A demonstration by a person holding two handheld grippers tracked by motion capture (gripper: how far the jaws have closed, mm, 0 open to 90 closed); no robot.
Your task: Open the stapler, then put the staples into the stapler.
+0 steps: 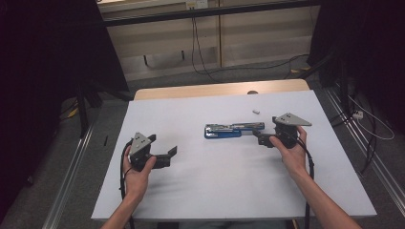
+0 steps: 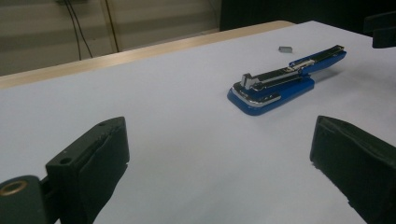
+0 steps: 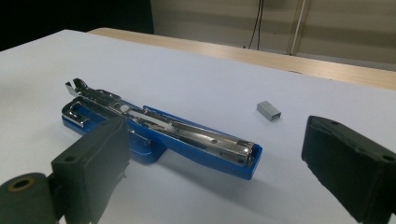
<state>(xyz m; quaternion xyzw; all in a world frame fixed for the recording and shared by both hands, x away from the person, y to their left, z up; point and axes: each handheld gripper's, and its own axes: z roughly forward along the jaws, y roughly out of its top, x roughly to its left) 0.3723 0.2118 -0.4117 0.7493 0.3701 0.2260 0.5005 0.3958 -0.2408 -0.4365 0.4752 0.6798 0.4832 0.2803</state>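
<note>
A blue stapler (image 1: 229, 130) lies swung open and flat on the white table top (image 1: 215, 181), its metal staple channel facing up (image 3: 187, 133). A small grey block of staples (image 1: 256, 111) lies just beyond its right end (image 3: 269, 110). My right gripper (image 1: 261, 138) is open close to the stapler's right end, with nothing between its jaws. My left gripper (image 1: 168, 155) is open over bare table well to the left of the stapler (image 2: 285, 79), jaws wide apart (image 2: 219, 163).
A wooden strip (image 1: 215, 89) runs along the table's far edge. Black cables (image 1: 200, 52) hang and trail over the floor behind. Metal rails (image 1: 71, 171) flank the table on both sides.
</note>
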